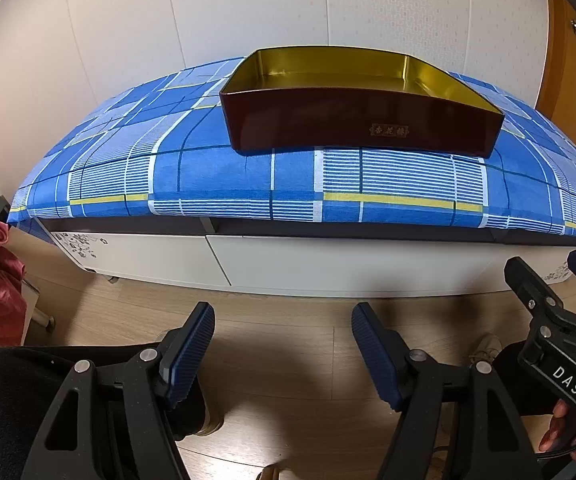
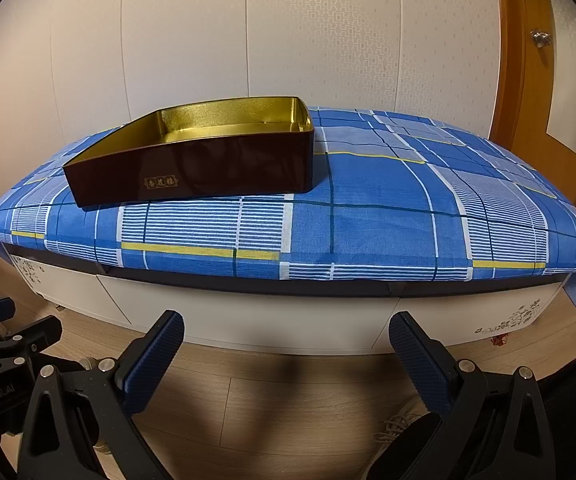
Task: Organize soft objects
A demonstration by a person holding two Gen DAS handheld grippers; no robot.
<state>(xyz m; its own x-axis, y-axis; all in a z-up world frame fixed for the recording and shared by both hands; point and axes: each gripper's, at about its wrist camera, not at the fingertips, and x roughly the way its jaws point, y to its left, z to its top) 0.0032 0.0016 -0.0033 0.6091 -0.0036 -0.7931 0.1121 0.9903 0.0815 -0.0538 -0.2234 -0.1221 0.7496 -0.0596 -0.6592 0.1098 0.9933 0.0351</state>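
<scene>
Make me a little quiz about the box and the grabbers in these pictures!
1. True or false: the box stands on the blue cloth.
2. What colour is the box inside? A) gold B) green C) white
3. Fill in: both the left hand-held gripper and the right hand-held gripper are ____, holding nothing.

Key: 1 true; 2 A; 3 open
</scene>
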